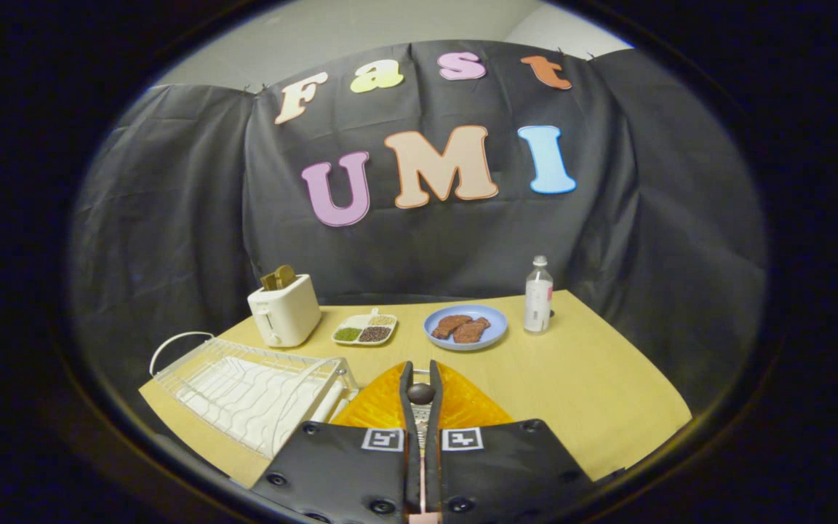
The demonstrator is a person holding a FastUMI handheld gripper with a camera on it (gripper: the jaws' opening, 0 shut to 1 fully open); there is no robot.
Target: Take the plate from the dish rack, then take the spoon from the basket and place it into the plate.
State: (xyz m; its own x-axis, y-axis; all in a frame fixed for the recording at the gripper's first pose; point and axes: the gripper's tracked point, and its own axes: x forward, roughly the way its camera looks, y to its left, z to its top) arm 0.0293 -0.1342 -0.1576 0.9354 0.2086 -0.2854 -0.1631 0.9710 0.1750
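An orange ribbed plate [379, 407] lies on the table just right of the white wire dish rack [244, 389], directly under my fingers. My gripper [420, 367] hovers over the plate with its fingers almost together. A dark spoon [420, 394] is pinched between them, its rounded bowl poking out near the tips and its handle running back down the narrow gap. The rack holds no dishes. Much of the near part of the plate is hidden by the gripper body.
At the back of the yellow table [593, 393] stand a white toaster [284, 311], a small divided tray of seeds [365, 330], a blue plate with brown food pieces [465, 327] and a clear bottle [538, 295]. The table's right half is bare.
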